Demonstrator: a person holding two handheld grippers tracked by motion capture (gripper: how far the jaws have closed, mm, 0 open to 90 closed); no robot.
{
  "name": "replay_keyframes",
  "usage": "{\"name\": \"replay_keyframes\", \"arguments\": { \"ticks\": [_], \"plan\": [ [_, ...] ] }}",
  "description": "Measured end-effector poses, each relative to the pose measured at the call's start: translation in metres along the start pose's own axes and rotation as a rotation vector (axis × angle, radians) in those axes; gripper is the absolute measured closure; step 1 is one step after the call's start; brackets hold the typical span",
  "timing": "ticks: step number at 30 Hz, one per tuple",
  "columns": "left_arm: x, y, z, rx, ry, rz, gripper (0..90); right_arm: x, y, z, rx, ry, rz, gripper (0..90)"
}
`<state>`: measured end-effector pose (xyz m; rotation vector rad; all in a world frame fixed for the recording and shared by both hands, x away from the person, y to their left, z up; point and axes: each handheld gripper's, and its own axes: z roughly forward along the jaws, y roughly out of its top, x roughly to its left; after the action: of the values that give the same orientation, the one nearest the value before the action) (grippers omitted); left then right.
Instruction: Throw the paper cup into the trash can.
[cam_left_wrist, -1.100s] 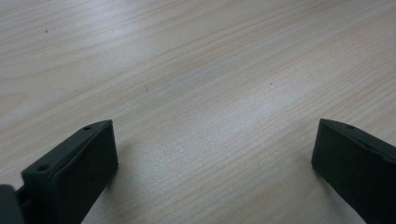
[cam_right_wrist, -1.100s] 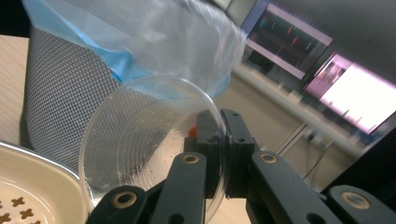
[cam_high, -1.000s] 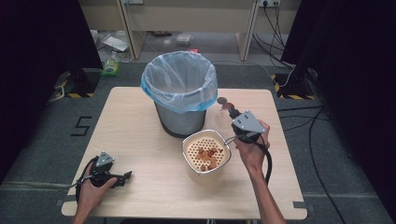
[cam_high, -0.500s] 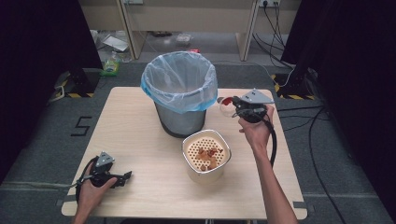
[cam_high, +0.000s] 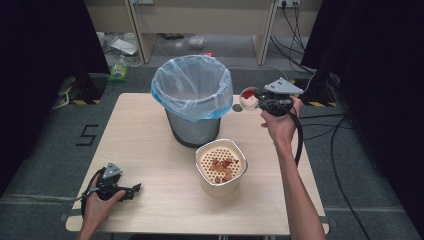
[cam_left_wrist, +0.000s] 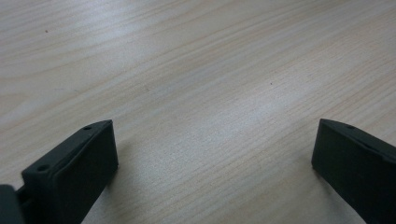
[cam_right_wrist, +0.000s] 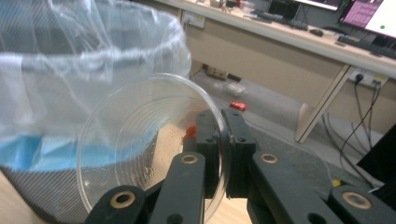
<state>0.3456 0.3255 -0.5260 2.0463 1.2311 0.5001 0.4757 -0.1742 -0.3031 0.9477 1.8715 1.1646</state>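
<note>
My right gripper (cam_high: 256, 101) is shut on the rim of a round clear plastic lid (cam_high: 247, 98), held up in the air just right of the bin's rim. In the right gripper view the lid (cam_right_wrist: 140, 140) stands on edge, pinched between the jaws of this gripper (cam_right_wrist: 223, 121), with a red smear by the pads. The grey bin (cam_high: 192, 102) with its blue-white bag (cam_right_wrist: 70, 60) stands at the table's back middle. My left gripper (cam_high: 131, 190) rests on the table at the front left, and its jaws (cam_left_wrist: 215, 149) are open over bare wood.
A white bowl (cam_high: 220, 142) with a perforated insert holding food scraps stands in front of the bin. A small dark disc (cam_high: 236, 107) lies on the wooden table (cam_high: 145, 135) beside the bin. Cables and desks lie beyond the table's far edge.
My right hand has risen from beside the bowl and moved back to the bin's rim, carrying the lid. The left hand has stayed put.
</note>
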Motion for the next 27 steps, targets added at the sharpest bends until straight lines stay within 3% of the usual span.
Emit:
{"name": "replay_keyframes", "arguments": {
  "ticks": [12, 20, 27],
  "plan": [
    [0.000, 0.000, 0.000, -0.001, 0.000, 0.000, 0.0, 0.000, 0.051, -0.010, -0.079, -0.001, -0.018, 86.7],
    [0.000, 0.000, 0.000, -0.002, 0.001, -0.001, 0.0, 0.028, 0.098, -0.001, -0.138, 0.044, -0.068, 86.7],
    [-0.001, 0.000, 0.000, -0.002, 0.003, -0.002, 0.0, 0.059, 0.112, 0.030, -0.112, 0.096, -0.101, 86.4]
  ]
}}
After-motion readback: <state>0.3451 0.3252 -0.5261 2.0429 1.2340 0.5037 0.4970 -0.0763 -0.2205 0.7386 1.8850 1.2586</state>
